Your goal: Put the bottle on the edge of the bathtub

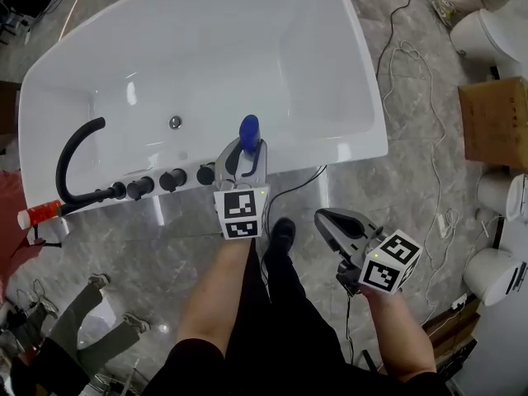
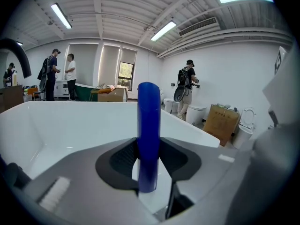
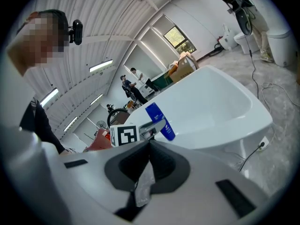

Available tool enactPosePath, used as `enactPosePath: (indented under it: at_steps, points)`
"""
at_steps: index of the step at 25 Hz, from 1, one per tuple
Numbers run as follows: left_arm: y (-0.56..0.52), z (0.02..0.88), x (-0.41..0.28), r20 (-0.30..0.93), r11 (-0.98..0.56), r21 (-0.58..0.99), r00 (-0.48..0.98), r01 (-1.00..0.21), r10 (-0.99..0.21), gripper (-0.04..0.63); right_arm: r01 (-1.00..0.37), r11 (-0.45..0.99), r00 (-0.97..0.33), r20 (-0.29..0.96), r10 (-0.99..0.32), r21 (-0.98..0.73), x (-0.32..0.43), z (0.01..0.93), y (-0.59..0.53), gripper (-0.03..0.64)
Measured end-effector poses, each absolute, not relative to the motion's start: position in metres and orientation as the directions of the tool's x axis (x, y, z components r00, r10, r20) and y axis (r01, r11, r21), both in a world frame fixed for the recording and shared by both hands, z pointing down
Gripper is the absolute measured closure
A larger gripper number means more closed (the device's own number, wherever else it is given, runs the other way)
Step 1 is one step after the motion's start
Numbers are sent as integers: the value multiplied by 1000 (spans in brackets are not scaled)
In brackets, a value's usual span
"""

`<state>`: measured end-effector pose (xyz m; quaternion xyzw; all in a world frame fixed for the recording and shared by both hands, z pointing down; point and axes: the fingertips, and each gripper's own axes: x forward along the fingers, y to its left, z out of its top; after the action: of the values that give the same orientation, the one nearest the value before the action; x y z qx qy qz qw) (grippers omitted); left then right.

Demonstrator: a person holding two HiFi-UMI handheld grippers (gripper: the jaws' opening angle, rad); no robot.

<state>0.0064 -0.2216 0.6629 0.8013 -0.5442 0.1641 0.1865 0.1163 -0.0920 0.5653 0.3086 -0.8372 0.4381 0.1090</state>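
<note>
The bottle [image 2: 148, 139], blue and upright, is clamped between the two pads of the left gripper [image 1: 246, 157], whose jaws are parted only by the bottle's width; its rounded top rises above them. Directly below and beyond these jaws runs the near edge of the white bathtub [image 1: 346, 143]. Whether the bottle's base touches that edge cannot be told. On the rim to the left of the jaws sit black knobs [image 1: 172, 180], and further left a black curved spout [image 1: 73, 151]. The right gripper [image 1: 327, 221] hangs well apart to the right of the left one, over the grey floor [image 1: 412, 180], its jaws pressed together on nothing.
</note>
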Motion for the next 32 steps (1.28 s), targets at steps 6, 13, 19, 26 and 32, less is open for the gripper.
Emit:
enactPosePath:
  at_steps: [6, 13, 19, 26, 32]
  points:
    - [-189, 661, 9, 487, -379, 43, 351, -924, -800, 442, -610, 425, -787, 448, -424, -669, 119, 564, -94, 606]
    - [-170, 664, -2, 558, -383, 20, 328, -923, -762, 445, -596, 440, -799, 441, -408, -672, 109, 559, -93, 606]
    - [-147, 675, -14, 599, -403, 6, 326, -915, -732, 443, -583, 465, -810, 427, -403, -666, 100, 547, -95, 606]
    - [-140, 676, -10, 609, -428, -4, 338, -904, -718, 443, -582, 471, -811, 435, -392, -663, 99, 544, -89, 606]
    - [-151, 673, -10, 602, -411, -13, 321, -912, -731, 448, -584, 466, -810, 441, -387, -665, 97, 546, -82, 606]
